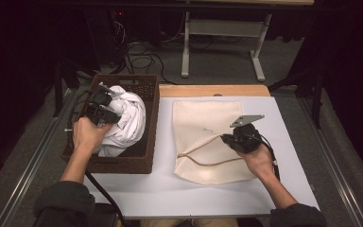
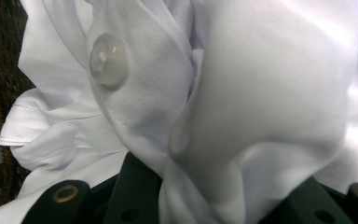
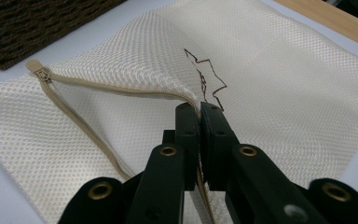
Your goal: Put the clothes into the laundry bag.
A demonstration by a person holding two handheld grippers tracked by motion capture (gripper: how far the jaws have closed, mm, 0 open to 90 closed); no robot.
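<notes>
We see the left hand (image 1: 89, 134) reaching forward into the one brown wicker basket (image 1: 150, 123) at the desk's left edge, forearm angled in from the near-left corner. Its left gripper (image 1: 105, 105) is buried in the single crumpled white shirt (image 1: 128, 118) inside that basket, and in the left gripper view the fabric bunches between the jaws, pinched, one pale button (image 2: 107, 58) showing. Over on the right, the right hand (image 1: 260, 160) lies low over the near-right part of the desk, wrist bent inward. The right gripper (image 3: 199, 108) has its jaws pressed together on the zipper edge (image 3: 121, 89) of the one cream mesh bag (image 1: 203, 123) lying flat mid-desk, lifting that edge open.
</notes>
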